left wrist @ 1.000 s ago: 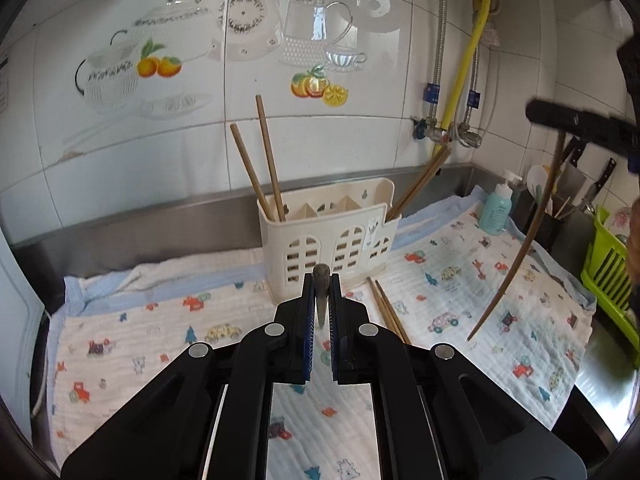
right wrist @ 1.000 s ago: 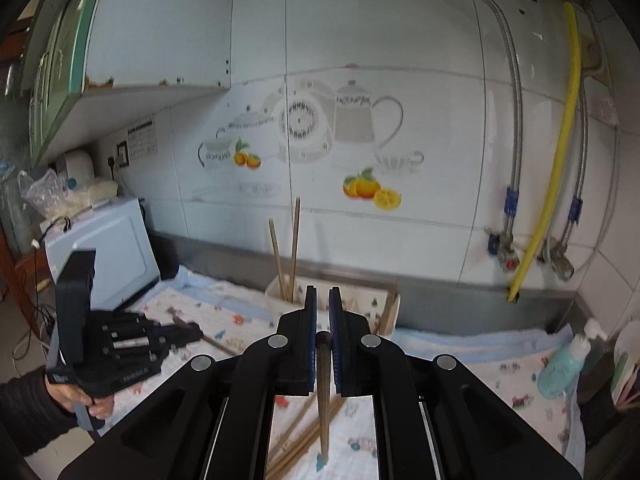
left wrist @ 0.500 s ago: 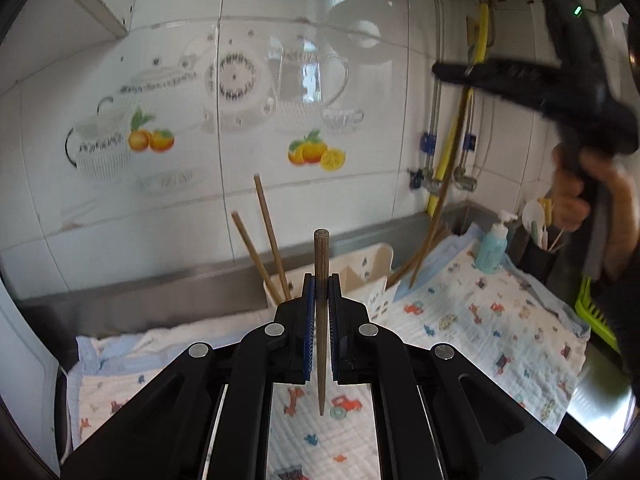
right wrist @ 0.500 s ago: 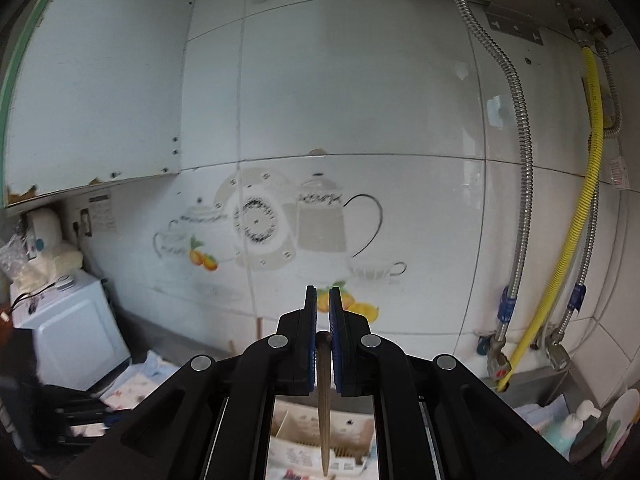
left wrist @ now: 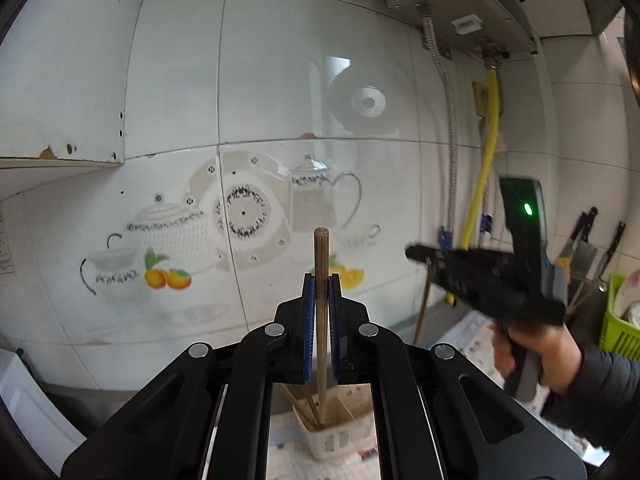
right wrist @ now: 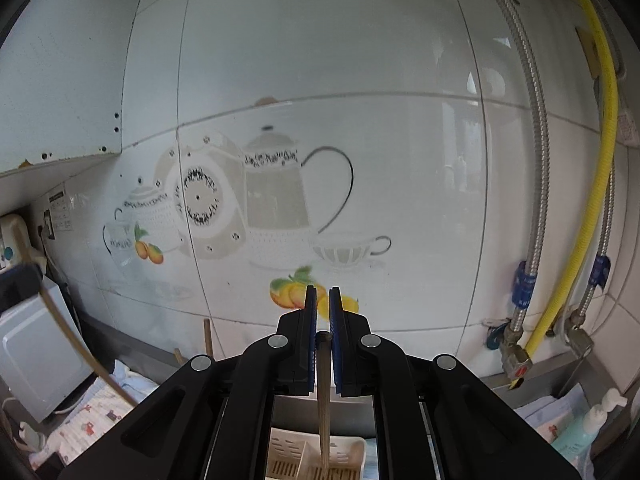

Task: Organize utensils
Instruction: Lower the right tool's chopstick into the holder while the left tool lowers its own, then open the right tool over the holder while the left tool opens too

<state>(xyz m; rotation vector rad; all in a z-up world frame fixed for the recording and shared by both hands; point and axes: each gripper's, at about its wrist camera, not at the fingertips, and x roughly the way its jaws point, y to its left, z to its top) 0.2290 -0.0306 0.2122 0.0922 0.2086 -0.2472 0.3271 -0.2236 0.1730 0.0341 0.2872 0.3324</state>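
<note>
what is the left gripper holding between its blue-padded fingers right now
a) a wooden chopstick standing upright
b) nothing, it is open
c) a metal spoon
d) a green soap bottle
a: the left gripper is shut on a wooden chopstick that stands upright between its pads, with its lower end reaching down into the cream plastic utensil holder below.

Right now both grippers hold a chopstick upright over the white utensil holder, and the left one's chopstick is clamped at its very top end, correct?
Not quite. In the left wrist view, the left gripper clamps its chopstick lower down, so the top end stands well above the fingertips. The rest holds: the right gripper also holds a chopstick upright over the white utensil holder.
</note>
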